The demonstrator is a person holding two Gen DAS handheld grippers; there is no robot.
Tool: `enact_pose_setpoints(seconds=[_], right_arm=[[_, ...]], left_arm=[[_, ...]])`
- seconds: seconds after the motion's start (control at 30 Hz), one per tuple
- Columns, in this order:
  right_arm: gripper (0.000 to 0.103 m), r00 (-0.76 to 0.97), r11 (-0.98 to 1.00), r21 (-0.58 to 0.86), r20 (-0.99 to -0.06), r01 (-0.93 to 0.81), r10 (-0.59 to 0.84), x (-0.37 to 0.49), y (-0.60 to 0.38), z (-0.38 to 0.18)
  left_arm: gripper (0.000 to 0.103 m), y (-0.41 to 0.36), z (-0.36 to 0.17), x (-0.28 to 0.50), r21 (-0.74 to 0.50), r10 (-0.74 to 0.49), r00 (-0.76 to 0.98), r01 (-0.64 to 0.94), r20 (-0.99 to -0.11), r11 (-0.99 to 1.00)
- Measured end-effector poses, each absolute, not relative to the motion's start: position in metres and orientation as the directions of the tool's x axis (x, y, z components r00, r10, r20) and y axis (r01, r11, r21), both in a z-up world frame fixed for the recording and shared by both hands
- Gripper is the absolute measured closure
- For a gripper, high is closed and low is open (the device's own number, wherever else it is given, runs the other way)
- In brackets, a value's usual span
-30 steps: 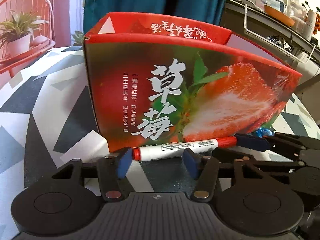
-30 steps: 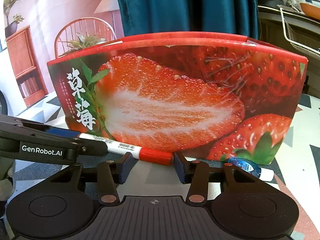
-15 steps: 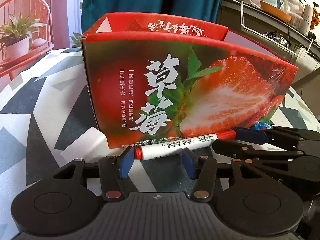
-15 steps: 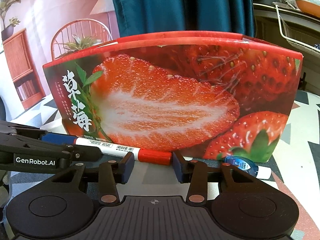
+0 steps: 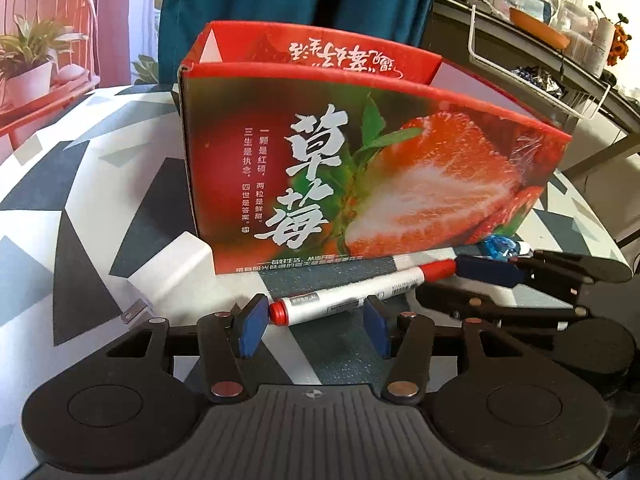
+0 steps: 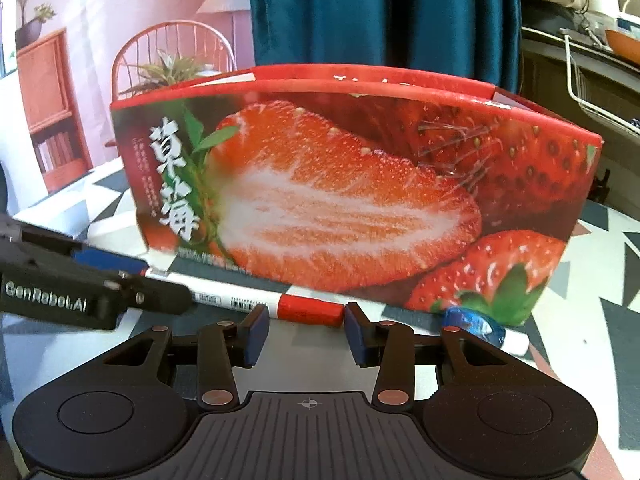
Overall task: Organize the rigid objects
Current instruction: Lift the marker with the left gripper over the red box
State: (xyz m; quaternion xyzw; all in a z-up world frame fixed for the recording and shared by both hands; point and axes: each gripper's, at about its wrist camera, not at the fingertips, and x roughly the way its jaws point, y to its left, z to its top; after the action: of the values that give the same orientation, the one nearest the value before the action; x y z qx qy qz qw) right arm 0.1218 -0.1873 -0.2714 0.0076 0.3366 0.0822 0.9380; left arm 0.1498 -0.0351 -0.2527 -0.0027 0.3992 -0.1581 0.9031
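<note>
We're on the marker (image 5: 352,294) pickup: both grippers' jaws pinch it, left (image 5: 316,326) at the white barrel, right (image 6: 306,330) at the red cap. Next we lift it over the box (image 5: 360,168) wall.

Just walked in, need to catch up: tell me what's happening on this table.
A person works a gripper in each hand at one white marker lying on the patterned table in front of the open strawberry box. The right gripper is closed on its red cap end. The left gripper straddles the other end; whether it grips is unclear.
</note>
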Motion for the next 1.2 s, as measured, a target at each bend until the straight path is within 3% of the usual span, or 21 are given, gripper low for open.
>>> enact_pose_setpoints(seconds=[0.17, 0.73, 0.9, 1.2], right_arm=[[0.065, 0.775, 0.991, 0.051, -0.619, -0.127, 0.131, 0.109, -0.187, -0.259], [0.061, 0.889, 0.991, 0.014, -0.440, -0.133, 0.125, 0.109, -0.191, -0.162], [0.061, 0.875, 0.992, 0.064, -0.466, -0.113, 0.130, 0.147, -0.207, -0.148], [0.062, 0.787, 0.993, 0.118, -0.610, -0.019, 0.087, 0.218, -0.233, -0.170]], left_arm=[[0.048, -0.035, -0.240, 0.141, -0.156, -0.322, 0.650, 0.301, -0.688, 0.941], [0.045, -0.030, -0.149, 0.146, -0.173, -0.389, 0.780, 0.350, -0.490, 0.920], [0.043, -0.039, -0.137, 0.186, -0.199, -0.407, 0.749, 0.356, -0.523, 0.913], [0.043, -0.048, -0.171, 0.262, -0.328, -0.461, 0.601, 0.324, -0.653, 0.887]])
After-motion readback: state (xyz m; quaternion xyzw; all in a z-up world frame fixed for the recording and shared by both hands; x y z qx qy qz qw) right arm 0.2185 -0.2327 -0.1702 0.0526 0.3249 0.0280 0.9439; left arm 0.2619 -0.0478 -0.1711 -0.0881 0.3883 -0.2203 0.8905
